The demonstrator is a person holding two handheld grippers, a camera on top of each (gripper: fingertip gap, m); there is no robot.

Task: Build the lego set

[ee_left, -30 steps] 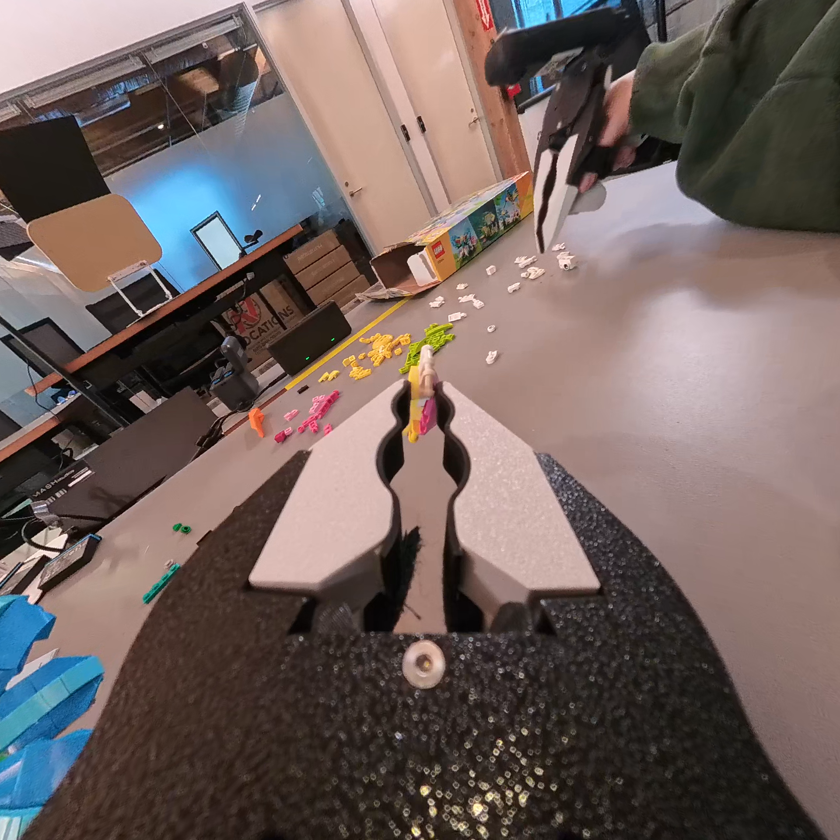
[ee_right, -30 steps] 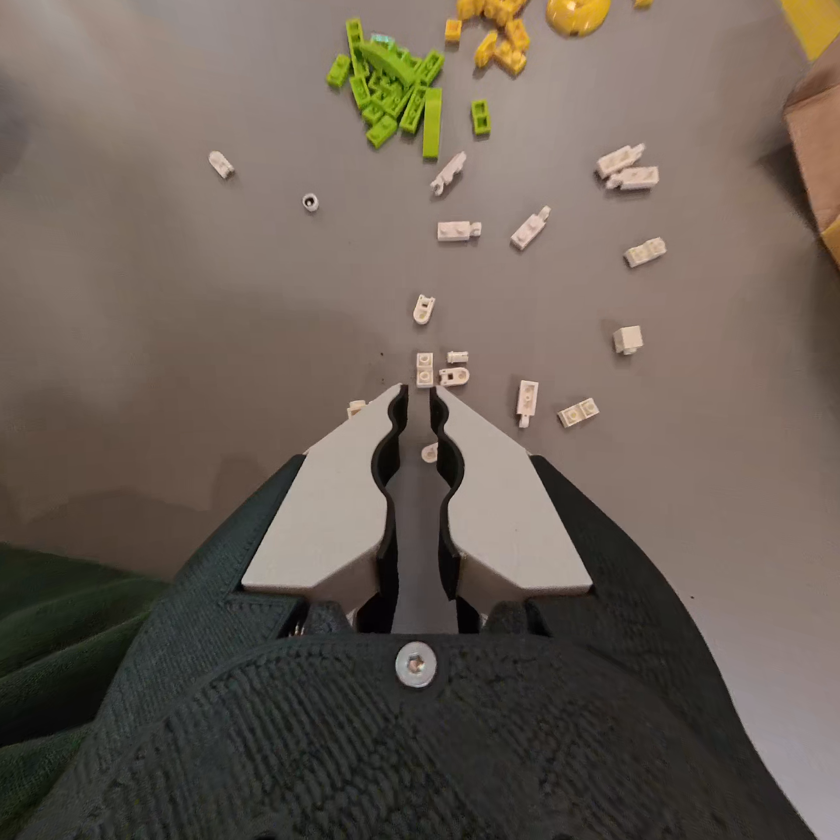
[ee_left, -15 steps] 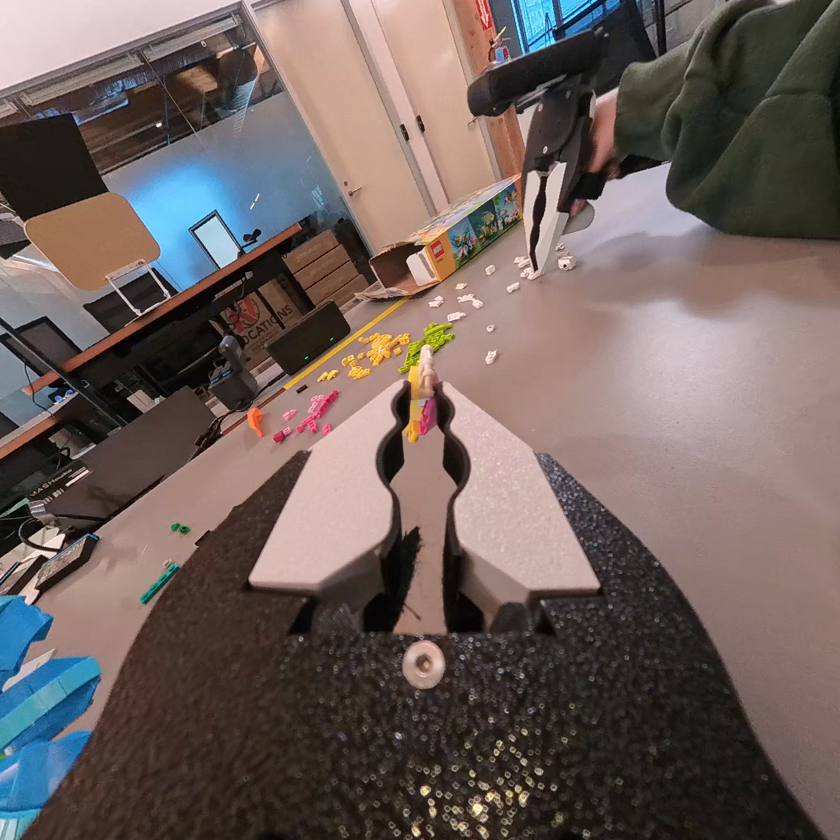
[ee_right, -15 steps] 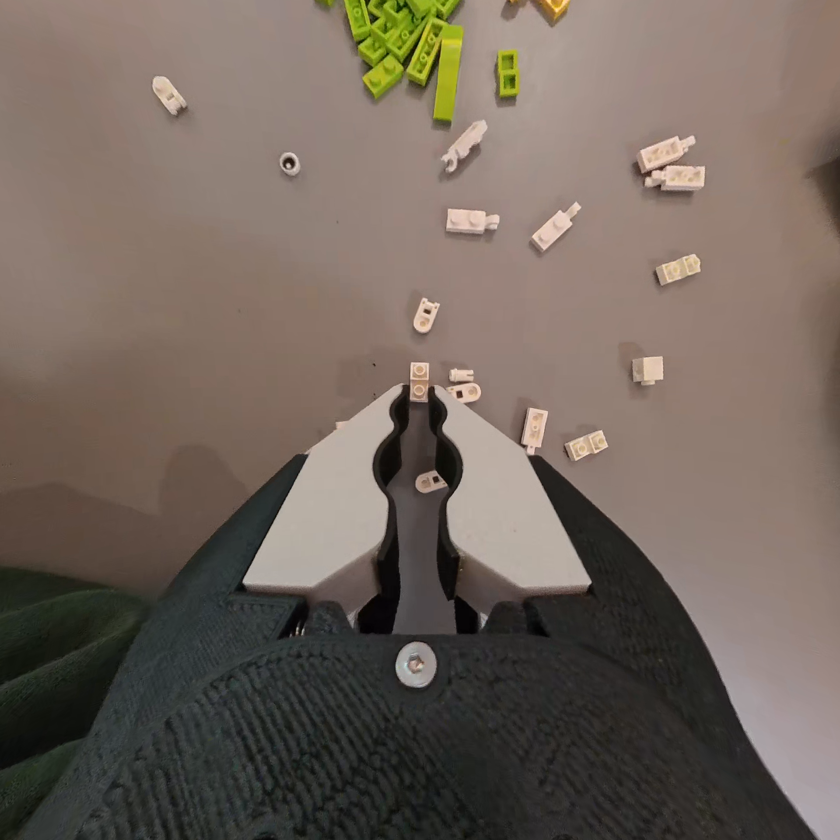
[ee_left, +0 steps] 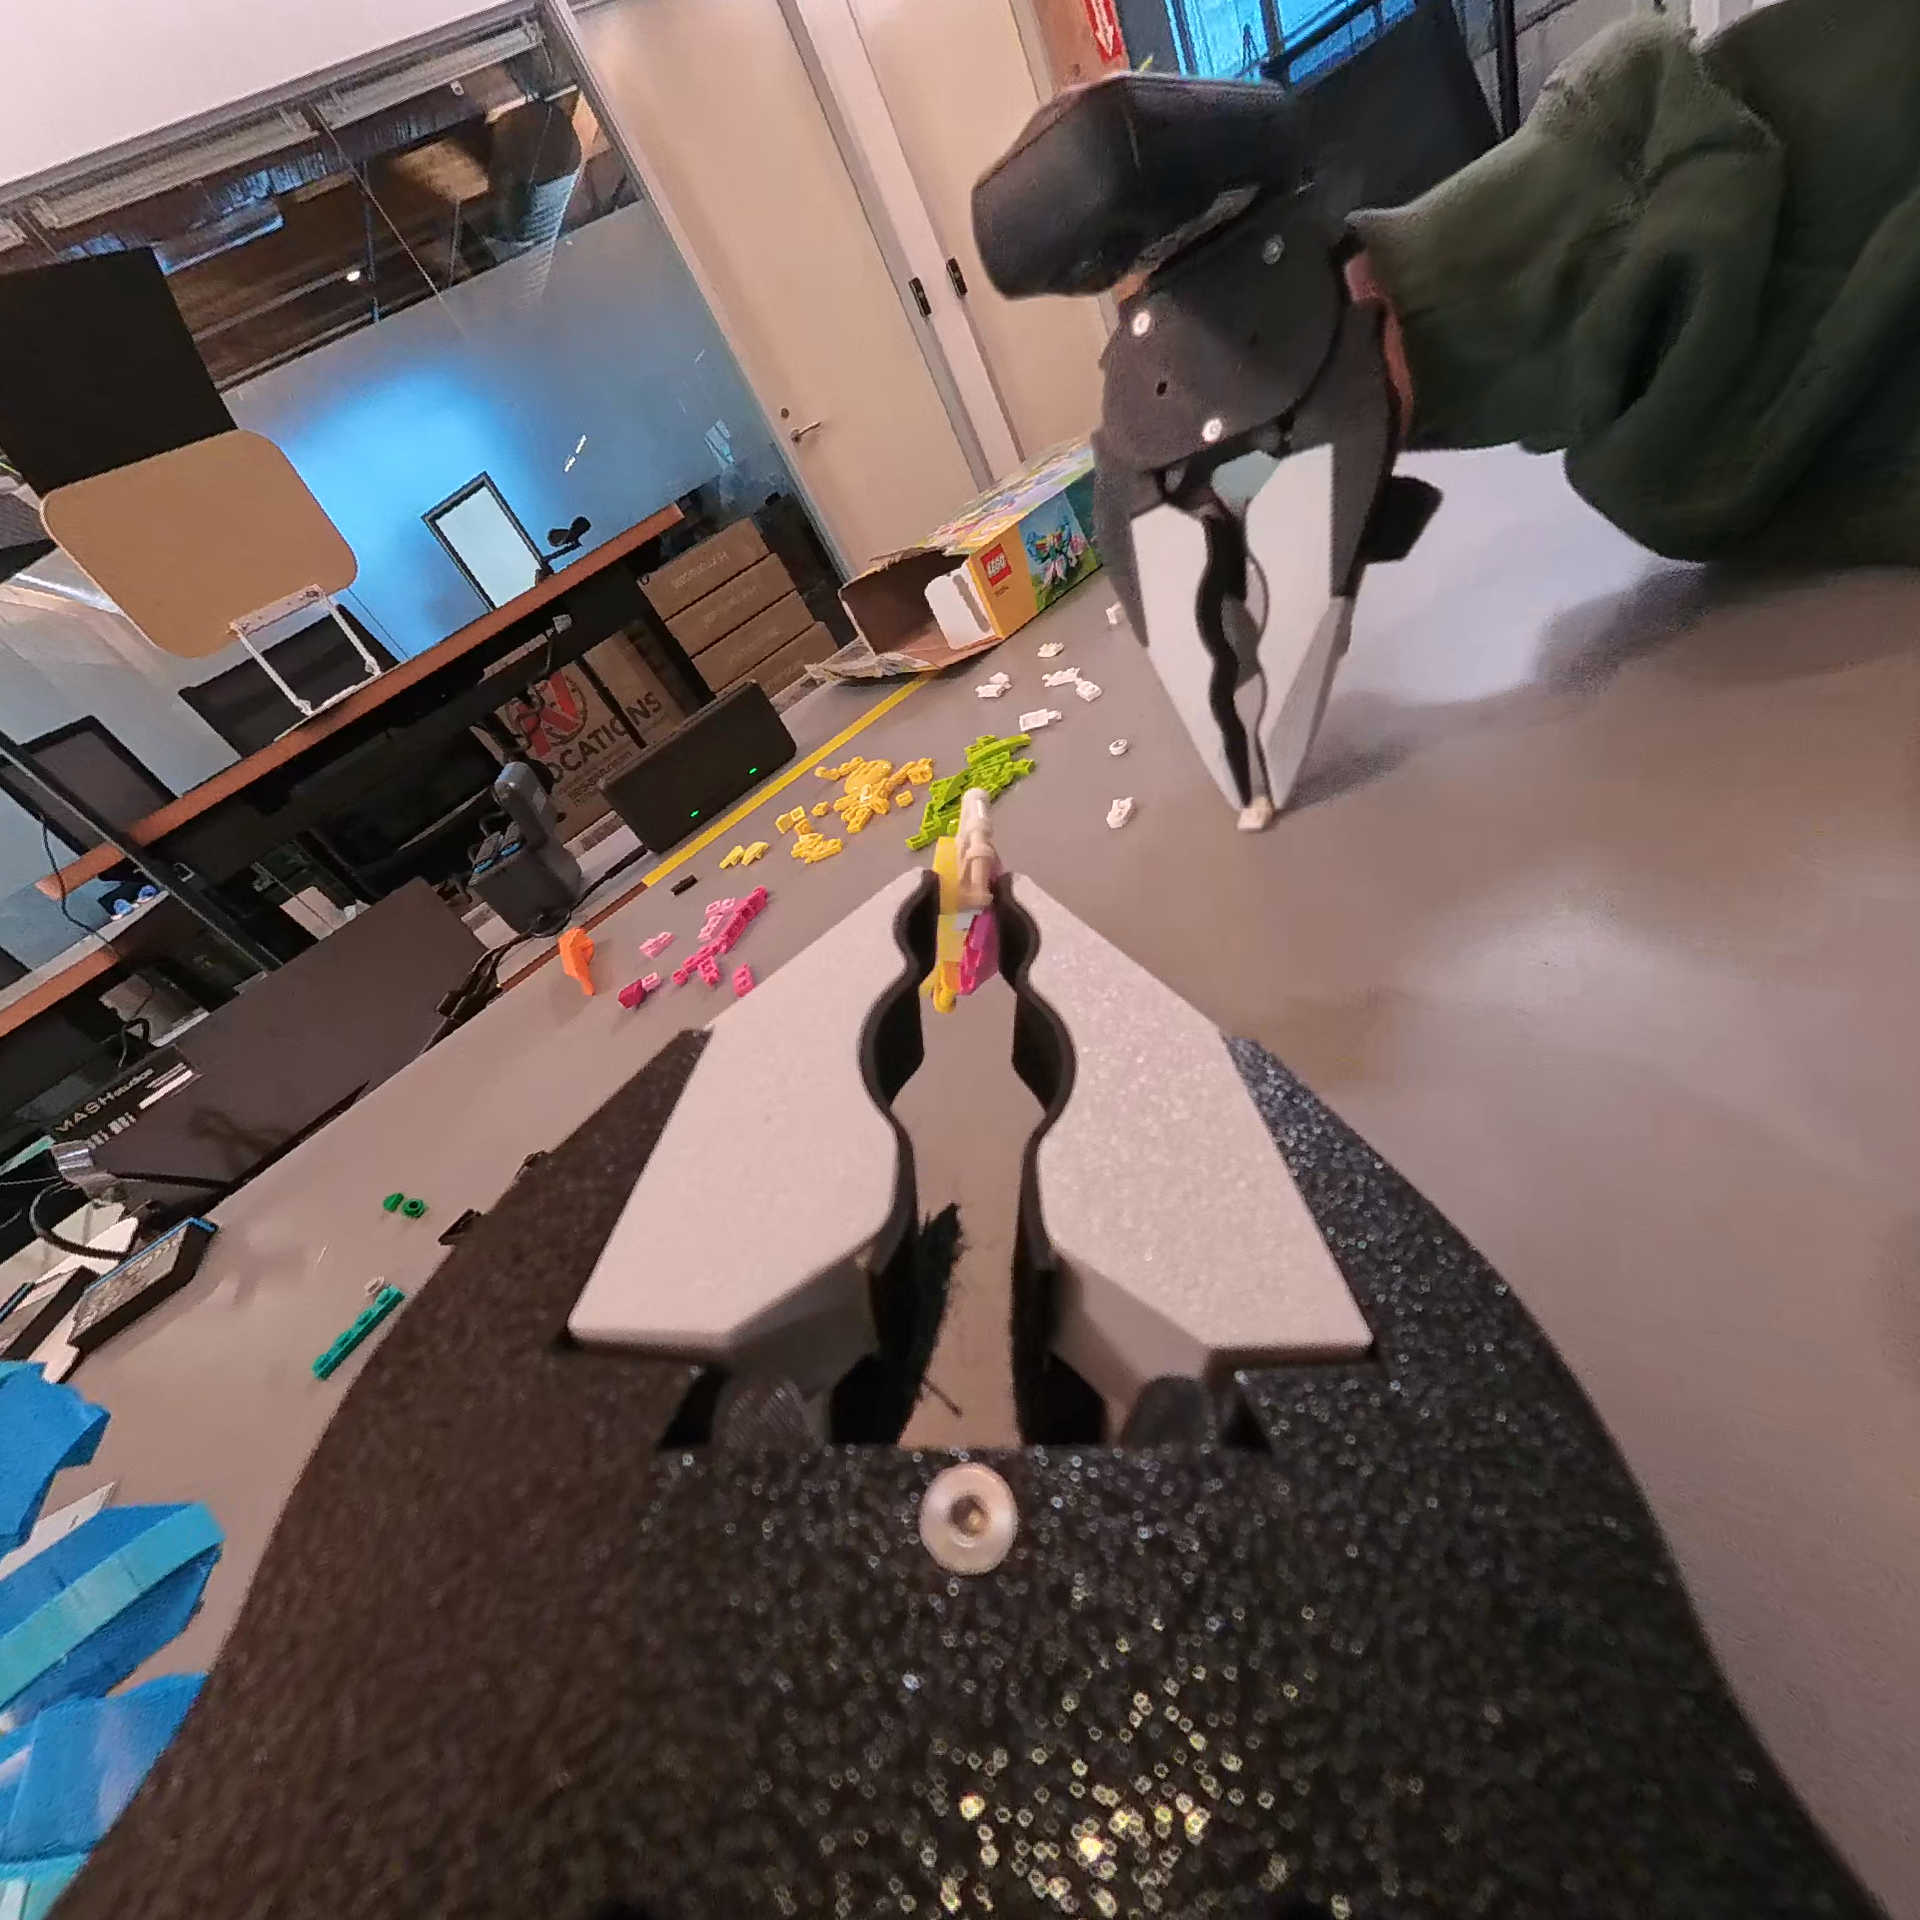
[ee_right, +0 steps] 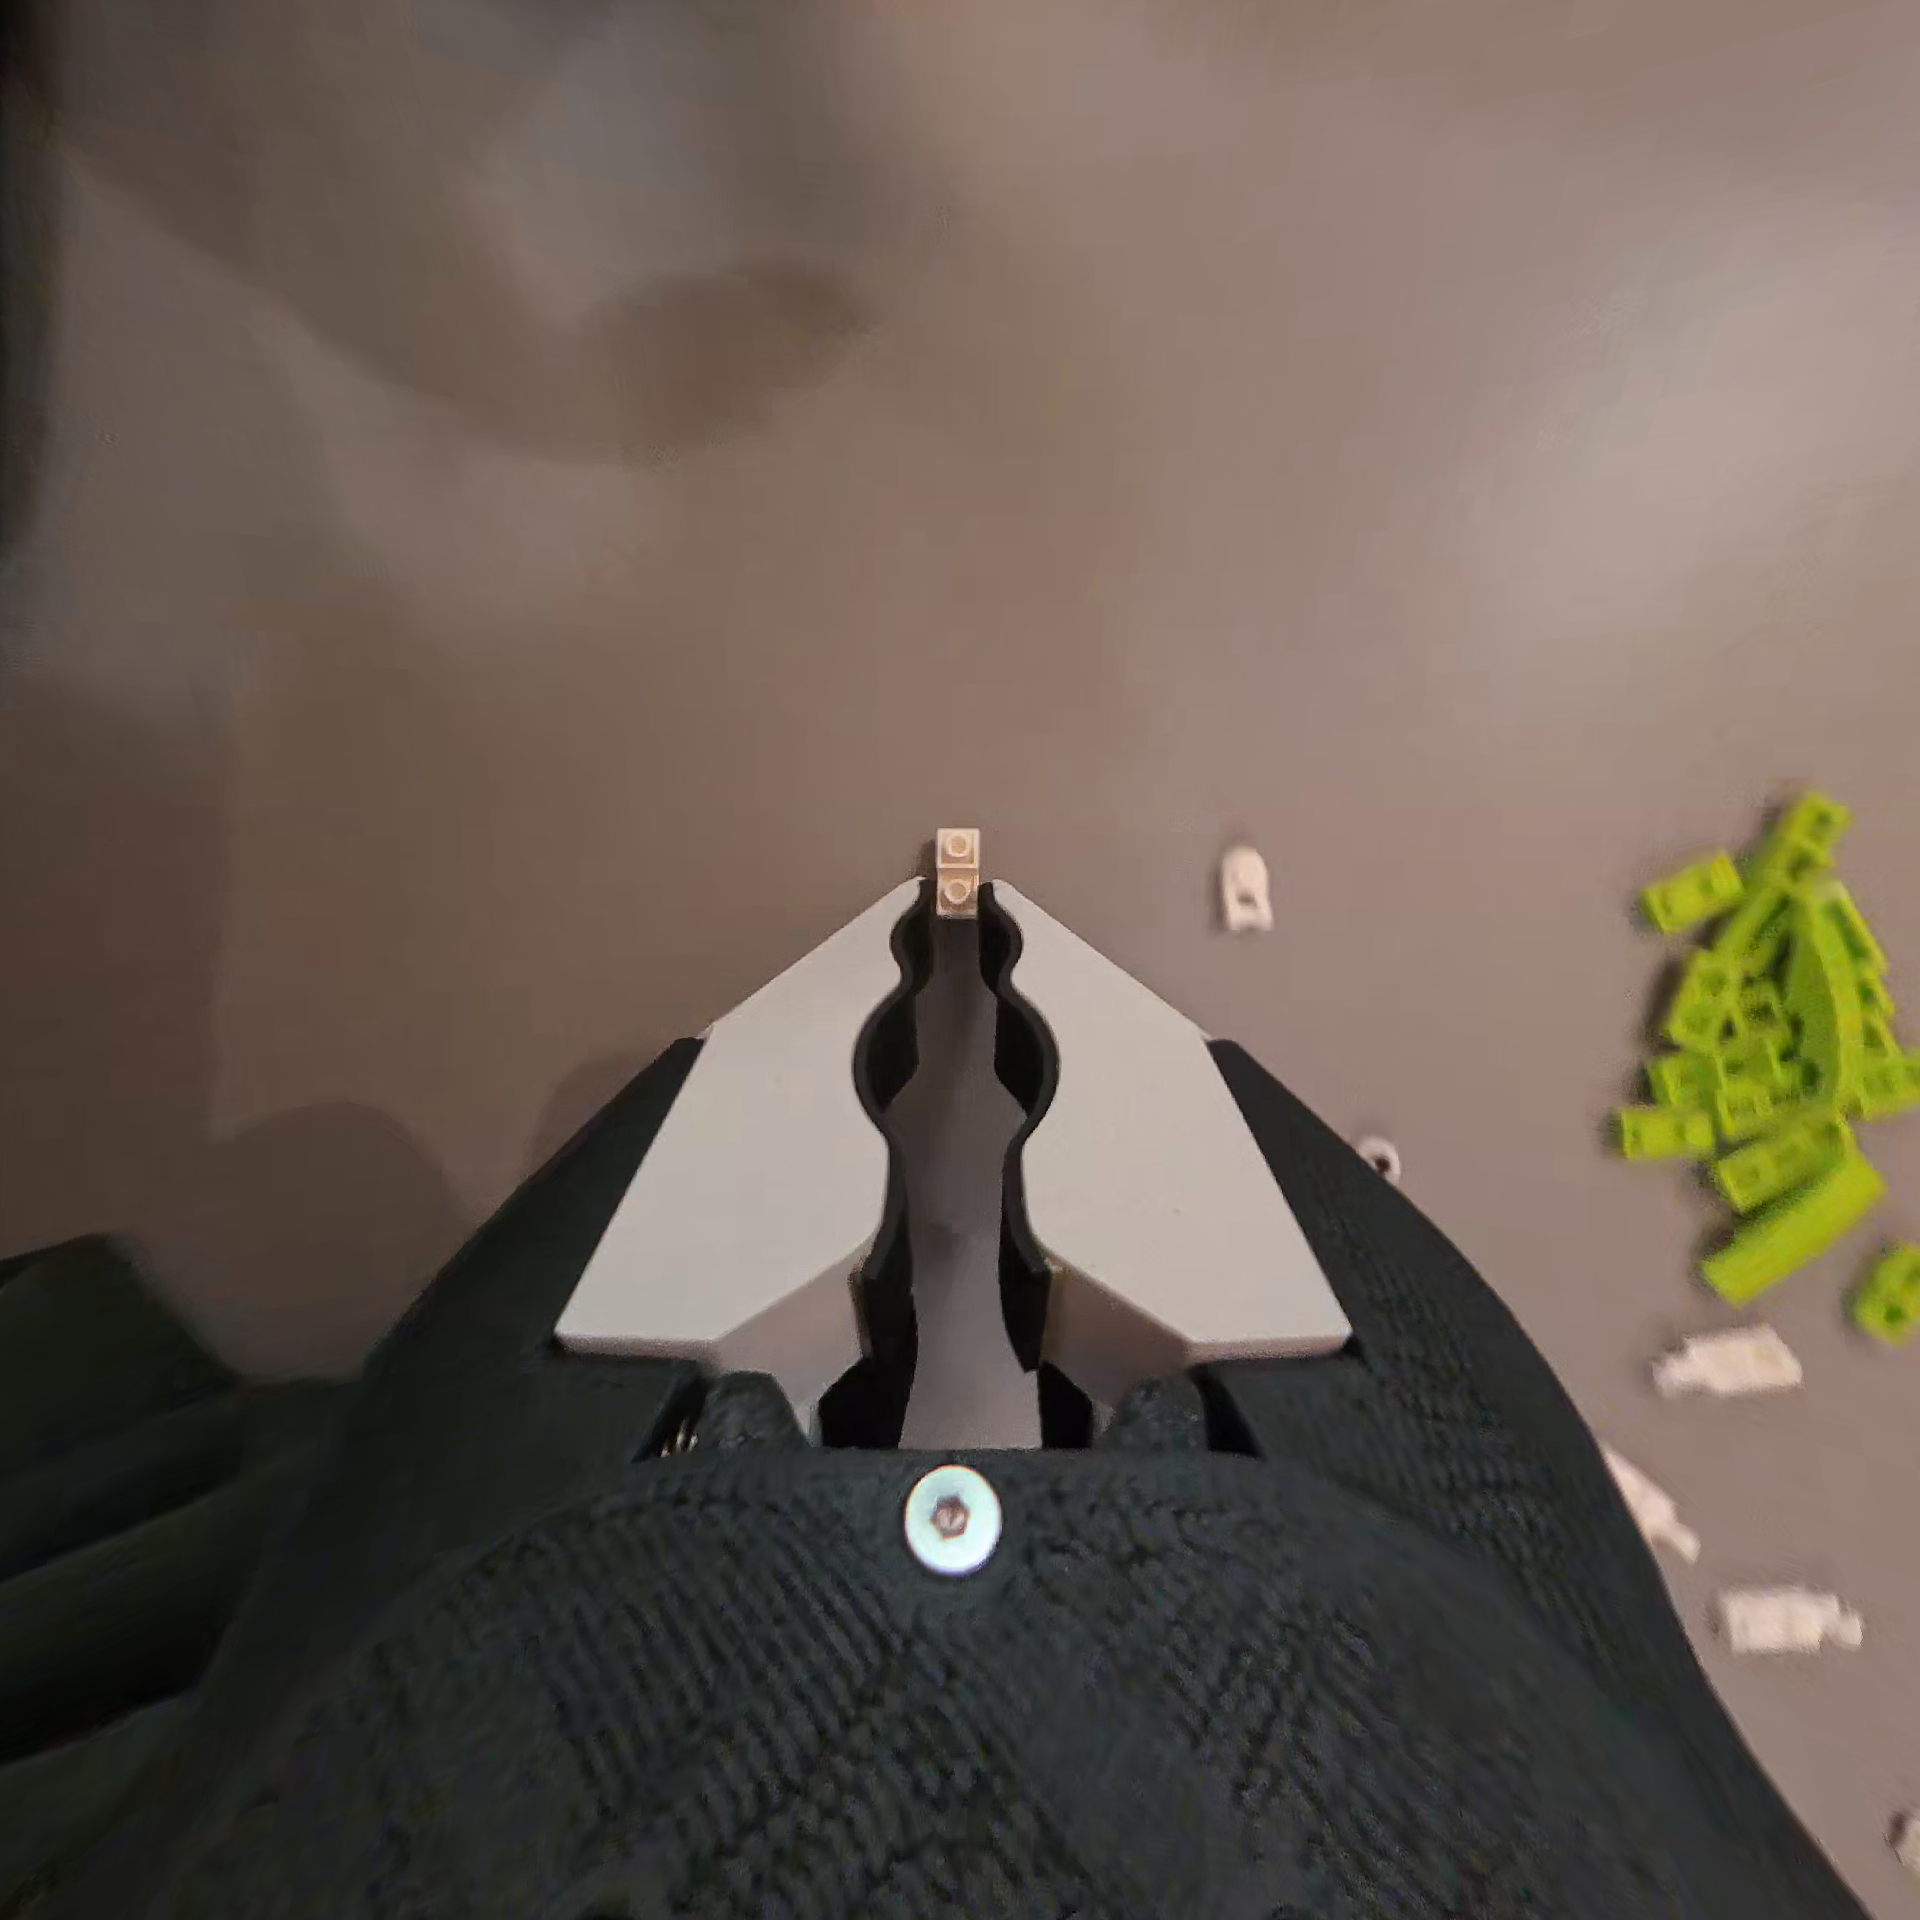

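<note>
Here right claw (ee_right: 957,883) pinches white brick (ee_right: 957,871)

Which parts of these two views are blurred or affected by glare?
Right wrist view: lime green brick pile and white pieces at the right edge are motion-smeared; the small white two-stud plate stays sharp. Left wrist view: mostly crisp, the green sleeve slightly soft, and a soft sheen on the grey tabletop.

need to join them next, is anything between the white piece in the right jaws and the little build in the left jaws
Nothing visible: only bare grey table lies between the white piece and the small build.
</note>
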